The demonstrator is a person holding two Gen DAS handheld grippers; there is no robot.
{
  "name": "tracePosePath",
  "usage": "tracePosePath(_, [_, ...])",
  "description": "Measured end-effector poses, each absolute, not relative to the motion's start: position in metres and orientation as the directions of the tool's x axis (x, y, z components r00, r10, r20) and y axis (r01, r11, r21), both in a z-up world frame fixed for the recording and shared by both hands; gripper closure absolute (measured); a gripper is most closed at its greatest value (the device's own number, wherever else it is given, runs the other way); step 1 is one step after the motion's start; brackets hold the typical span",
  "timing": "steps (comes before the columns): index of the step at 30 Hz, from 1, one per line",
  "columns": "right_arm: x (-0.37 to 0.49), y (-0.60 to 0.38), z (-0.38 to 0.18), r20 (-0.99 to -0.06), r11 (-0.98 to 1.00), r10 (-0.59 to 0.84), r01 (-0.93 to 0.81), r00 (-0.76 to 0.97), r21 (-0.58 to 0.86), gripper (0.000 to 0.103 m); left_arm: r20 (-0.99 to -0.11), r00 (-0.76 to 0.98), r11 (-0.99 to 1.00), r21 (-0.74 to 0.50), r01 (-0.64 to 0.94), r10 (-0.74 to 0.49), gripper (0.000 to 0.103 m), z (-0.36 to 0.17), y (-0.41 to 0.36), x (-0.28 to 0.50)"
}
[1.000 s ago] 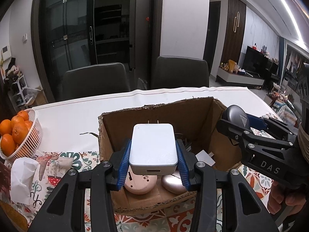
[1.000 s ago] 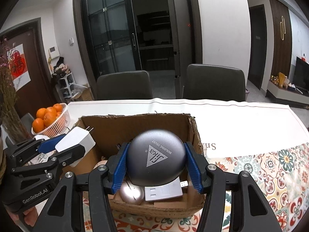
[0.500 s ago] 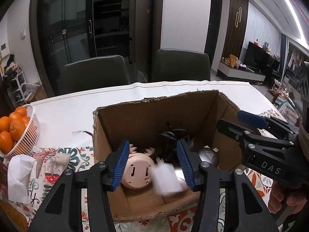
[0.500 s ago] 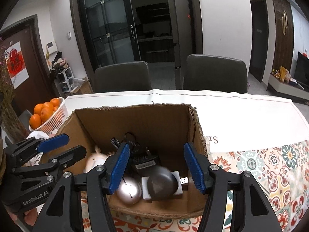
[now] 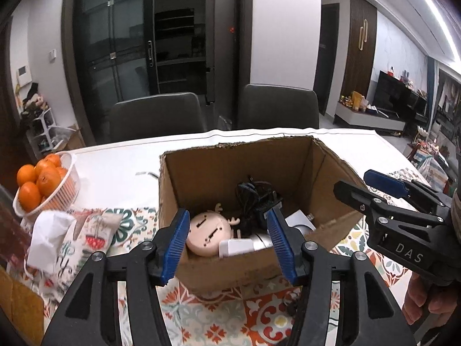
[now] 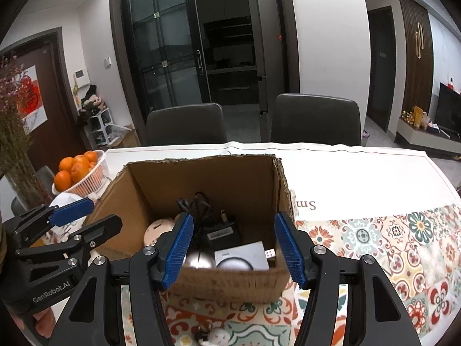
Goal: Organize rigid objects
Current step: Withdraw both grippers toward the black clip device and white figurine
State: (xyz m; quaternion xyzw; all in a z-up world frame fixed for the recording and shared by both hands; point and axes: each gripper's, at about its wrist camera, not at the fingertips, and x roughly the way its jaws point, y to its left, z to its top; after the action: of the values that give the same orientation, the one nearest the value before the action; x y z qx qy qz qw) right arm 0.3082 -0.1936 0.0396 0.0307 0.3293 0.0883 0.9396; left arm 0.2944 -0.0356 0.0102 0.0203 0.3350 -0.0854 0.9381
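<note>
1. Left wrist view: my left gripper (image 5: 229,240) tilts down at the near wall of the cardboard box (image 5: 230,268). Its jaws have just been opening and stand apart with nothing between the blue pads.
2. Inside the box, the white charger (image 5: 236,246) lies against the near wall, touching the pink round toy (image 5: 209,236) on its left. A black adapter with its cable (image 5: 260,199) sits behind them, toward the back of the box.
3. In the same view my right gripper (image 5: 366,184) hangs over the box's right wall, and a hand (image 5: 426,300) grips its handle at the lower right. A basket of oranges (image 5: 43,184) stands well to the left of the box.
4. Right wrist view: my right gripper (image 6: 233,248) also angles down over the box's near wall (image 6: 230,284). Its jaws have been opening within the last second and are spread, empty.
5. The dark round object (image 6: 233,263) rests low against that near wall, beside a silver round thing (image 6: 200,259) and in front of a white flat device (image 6: 245,253).
6. My left gripper (image 6: 83,216) hovers over the box's left wall, jaws apart.
</note>
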Motion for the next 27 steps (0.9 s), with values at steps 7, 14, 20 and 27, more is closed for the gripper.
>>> tracePosePath(7, [0.291, -0.197, 0.035, -0.615, 0.973, 0.227, -0.197, 0.755, 0.117, 0.043, -0.649, 0.755, 0.994, -0.031, 0.105, -0.1, 0.041, 0.002, -0.037, 0.266])
tracePosePath(14, [0.28, -0.204, 0.026, -0.625, 0.96, 0.269, -0.255, 0.733, 0.115, 0.043, -0.697, 0.714, 0.998, -0.041, 0.049, -0.064, 0.038, -0.019, -0.043, 0.245])
tracePosePath(20, [0.271, -0.211, 0.011, -0.642, 0.944, 0.31, -0.307, 0.701, 0.121, 0.043, -0.726, 0.686, 0.999, -0.022, 0.038, -0.042, 0.035, -0.035, -0.057, 0.228])
tracePosePath(27, [0.262, -0.217, -0.005, -0.66, 0.914, 0.374, -0.381, 0.652, 0.142, 0.043, -0.747, 0.663, 0.999, -0.016, 0.04, -0.039, 0.03, -0.047, -0.073, 0.211])
